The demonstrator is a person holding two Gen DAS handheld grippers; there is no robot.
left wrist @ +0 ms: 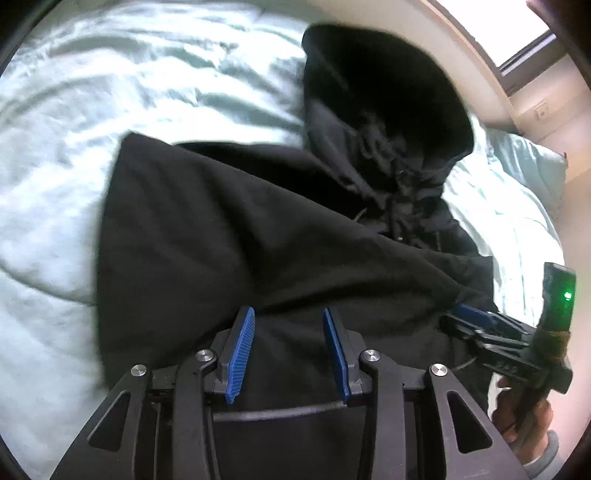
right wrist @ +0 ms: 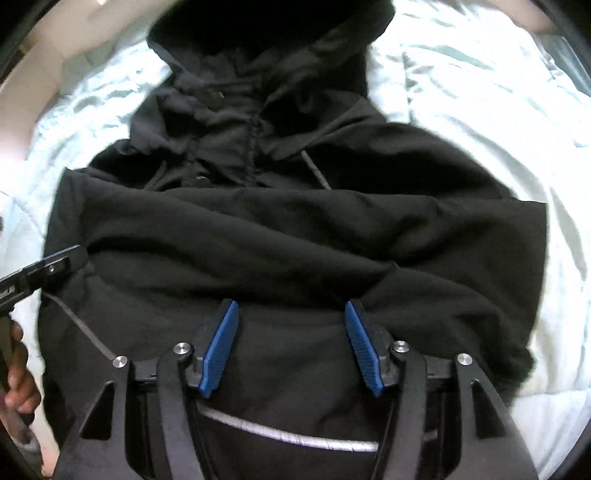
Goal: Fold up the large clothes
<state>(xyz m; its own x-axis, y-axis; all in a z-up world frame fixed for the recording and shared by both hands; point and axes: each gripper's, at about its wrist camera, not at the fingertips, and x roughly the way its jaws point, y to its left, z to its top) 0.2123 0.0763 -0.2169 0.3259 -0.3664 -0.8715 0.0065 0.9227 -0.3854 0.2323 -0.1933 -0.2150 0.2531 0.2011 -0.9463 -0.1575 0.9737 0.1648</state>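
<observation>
- On the bed (left wrist: 74,122), across its pale, rumpled blue-green cover, lies the black hoodie (right wrist: 295,229) that I am folding; its hood (right wrist: 273,40) points away from me, the body nearest my hands.
- Across the chest a thick fold of black cloth runs from side to side; the drawstring (right wrist: 316,168) trails out from under the collar just above it.
- My left gripper (left wrist: 289,354) points steeply down over the lower part of the hoodie; its blue fingers (left wrist: 242,354) stand a modest way apart — only cloth lying below shows in the gap, and the pads press on nothing.
- My right gripper (right wrist: 290,347) hangs over the middle of the hoodie, just below the fold; its blue fingers (right wrist: 218,350) are spread wider than the left pair, and nothing is pinched between them.
- From the left wrist view the right gripper shows at the right edge, its tip touching or just beside the hoodie's side edge; a green light glows on its body, and my right hand (left wrist: 524,417) grips the handle below.
- From the right wrist view the left gripper's tip reaches the hoodie's left edge — whether it touches the cloth I cannot tell; my left hand (right wrist: 18,369) shows beneath it.
- Beyond the hood, a pale wall (left wrist: 424,33) and a bright window (left wrist: 491,26) rise behind the bed.
</observation>
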